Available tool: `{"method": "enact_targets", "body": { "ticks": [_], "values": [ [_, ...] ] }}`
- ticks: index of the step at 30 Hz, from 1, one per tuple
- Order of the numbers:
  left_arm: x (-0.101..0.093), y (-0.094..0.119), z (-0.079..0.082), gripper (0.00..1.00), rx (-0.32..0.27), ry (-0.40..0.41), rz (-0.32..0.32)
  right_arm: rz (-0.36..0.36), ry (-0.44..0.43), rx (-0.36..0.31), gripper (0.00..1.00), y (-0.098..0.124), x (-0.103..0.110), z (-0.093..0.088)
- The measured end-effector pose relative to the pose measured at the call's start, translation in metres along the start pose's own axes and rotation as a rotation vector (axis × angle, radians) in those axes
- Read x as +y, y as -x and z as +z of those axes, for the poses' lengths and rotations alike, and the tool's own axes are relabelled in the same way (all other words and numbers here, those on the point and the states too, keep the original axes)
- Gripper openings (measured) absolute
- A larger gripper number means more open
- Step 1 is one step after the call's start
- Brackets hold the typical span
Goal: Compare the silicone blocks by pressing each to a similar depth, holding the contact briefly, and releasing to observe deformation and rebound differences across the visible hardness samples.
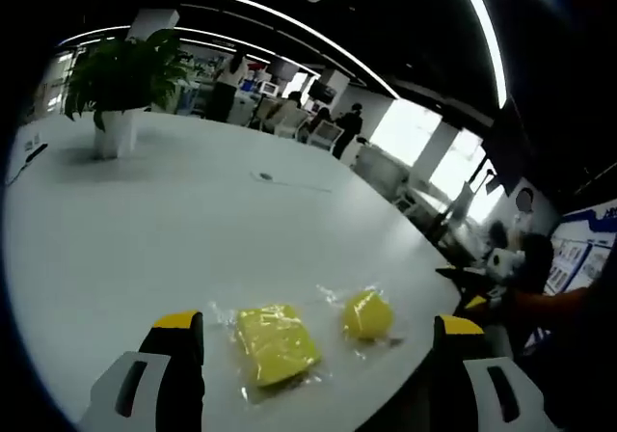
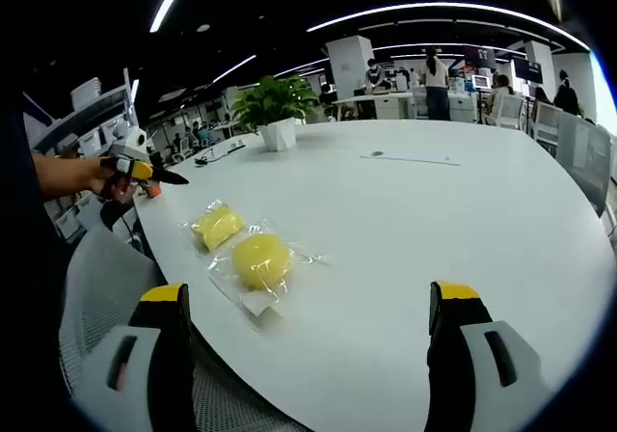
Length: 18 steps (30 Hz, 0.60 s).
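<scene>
While both grippers' jaws gape wide, two bagged yellow blocks (image 1: 278, 341) (image 1: 367, 314) on table (image 1: 145, 229).

Two bagged blocks lie side by side near the table (image 1: 193, 229) edge: square block (image 1: 278, 343) at nine o'clock of the round block (image 1: 367, 314); plant (image 1: 123, 80) far behind at eleven

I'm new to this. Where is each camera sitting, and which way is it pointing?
Left gripper view: rides on the left gripper, facing along its open jaws over the white table toward a square yellow block and a round yellow block, both bagged; the right gripper and a hand enter from the right.
Right gripper view: rides on the right gripper, facing the blocks from the opposite side; the left gripper is hand-held at left.
Shared: both blocks, table, potted plant.
</scene>
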<state>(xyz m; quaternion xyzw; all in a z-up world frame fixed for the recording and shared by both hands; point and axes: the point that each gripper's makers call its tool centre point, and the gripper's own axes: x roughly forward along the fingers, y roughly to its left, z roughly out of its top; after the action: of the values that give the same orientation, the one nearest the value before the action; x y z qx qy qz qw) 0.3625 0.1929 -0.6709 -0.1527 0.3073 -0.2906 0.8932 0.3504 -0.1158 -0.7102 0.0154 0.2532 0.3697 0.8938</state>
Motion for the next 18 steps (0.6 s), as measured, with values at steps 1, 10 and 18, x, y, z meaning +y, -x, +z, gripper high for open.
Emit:
{"method": "enact_targets", "body": {
  "ticks": [1, 10, 18],
  "values": [
    [-0.003, -0.003, 0.001, 1.00, 0.006, -0.005, -0.007, 0.000, -0.002, -0.001, 0.96, 0.000, 0.000, 0.000],
    [-0.016, -0.031, 0.005, 1.00, 0.045, -0.024, -0.031, -0.006, -0.008, -0.011, 0.96, 0.001, 0.000, 0.003],
    [-0.023, -0.055, 0.008, 1.00, 0.076, -0.001, -0.057, -0.004, -0.011, -0.010, 0.96, 0.001, 0.001, 0.003]
  ]
}}
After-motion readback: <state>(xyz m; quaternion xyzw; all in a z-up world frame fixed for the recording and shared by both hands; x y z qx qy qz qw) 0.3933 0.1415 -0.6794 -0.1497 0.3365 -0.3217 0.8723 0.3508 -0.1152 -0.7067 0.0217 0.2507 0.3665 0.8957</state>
